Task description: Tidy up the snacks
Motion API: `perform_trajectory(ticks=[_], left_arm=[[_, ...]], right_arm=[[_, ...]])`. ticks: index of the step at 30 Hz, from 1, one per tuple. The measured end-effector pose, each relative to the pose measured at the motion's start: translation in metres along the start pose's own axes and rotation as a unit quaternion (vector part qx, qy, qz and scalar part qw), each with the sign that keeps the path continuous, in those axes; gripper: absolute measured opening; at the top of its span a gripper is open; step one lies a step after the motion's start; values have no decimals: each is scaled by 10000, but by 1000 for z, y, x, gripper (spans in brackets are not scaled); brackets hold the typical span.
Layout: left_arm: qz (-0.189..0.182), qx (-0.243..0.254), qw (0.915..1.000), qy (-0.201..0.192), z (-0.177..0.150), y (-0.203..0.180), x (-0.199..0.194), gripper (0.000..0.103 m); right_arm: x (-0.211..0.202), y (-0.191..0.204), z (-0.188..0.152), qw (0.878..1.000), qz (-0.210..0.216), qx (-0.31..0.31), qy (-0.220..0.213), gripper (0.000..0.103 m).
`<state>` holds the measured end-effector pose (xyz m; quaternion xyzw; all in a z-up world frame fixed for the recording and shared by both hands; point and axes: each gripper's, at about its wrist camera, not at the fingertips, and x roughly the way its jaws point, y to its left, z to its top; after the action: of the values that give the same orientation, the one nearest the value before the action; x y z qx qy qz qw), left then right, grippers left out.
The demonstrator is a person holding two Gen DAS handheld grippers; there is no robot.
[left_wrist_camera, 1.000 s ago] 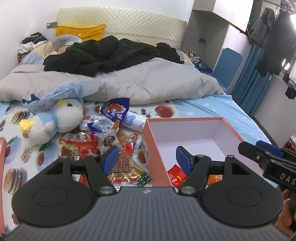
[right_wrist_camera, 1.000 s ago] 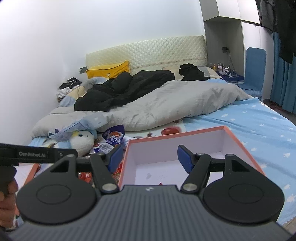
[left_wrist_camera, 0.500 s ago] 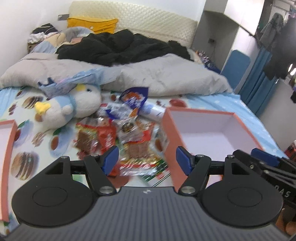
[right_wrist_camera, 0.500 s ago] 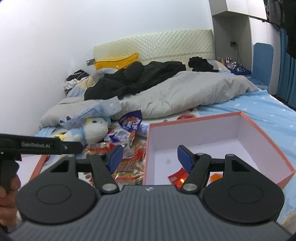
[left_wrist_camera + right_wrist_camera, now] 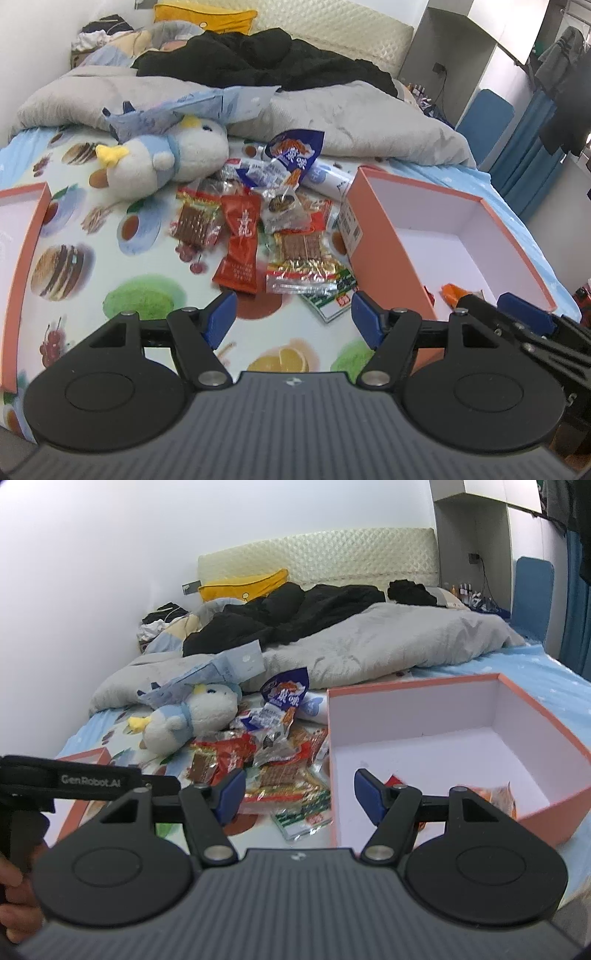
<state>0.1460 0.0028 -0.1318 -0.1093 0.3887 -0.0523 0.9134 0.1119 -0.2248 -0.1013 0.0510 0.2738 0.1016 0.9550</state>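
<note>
Fingers of the left gripper (image 5: 290,317) stand apart and empty above a heap of snack packets (image 5: 273,236) on the bed (image 5: 110,258); those of the right gripper (image 5: 299,794) gape likewise, holding nothing, over the near wall of an orange box (image 5: 554,808). Two or three packets lie inside that box, just right of the heap. Beside the heap rests a plush toy (image 5: 162,158).

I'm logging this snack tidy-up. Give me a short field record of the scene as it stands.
surface: bed
box: open, a few packets inside
snack pile: on the bed, left of the box
plush toy: beside the pile
left gripper: jaws open, empty
right gripper: jaws open, empty
</note>
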Motion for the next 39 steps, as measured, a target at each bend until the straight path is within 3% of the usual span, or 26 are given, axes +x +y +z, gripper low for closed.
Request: perform_trajectory(ticks=[6,20,34,39], left_arm=[[-14,-76,9999,70,-9,13,-3,73],[6,-295,9995,99,-16,54,0,73],[-4,-536,9983,226,8,89,76,73],[-169,-729,9967,302,21,100,105,73]], right_arm=[[-1,12,-20,9998,-81,-55,182,67],[13,48,-32,9988,19,-363,335,67],[95,64,-32,9957,-167,-727,550,65],[127,63,-27,9951,-220,-743,619,65]])
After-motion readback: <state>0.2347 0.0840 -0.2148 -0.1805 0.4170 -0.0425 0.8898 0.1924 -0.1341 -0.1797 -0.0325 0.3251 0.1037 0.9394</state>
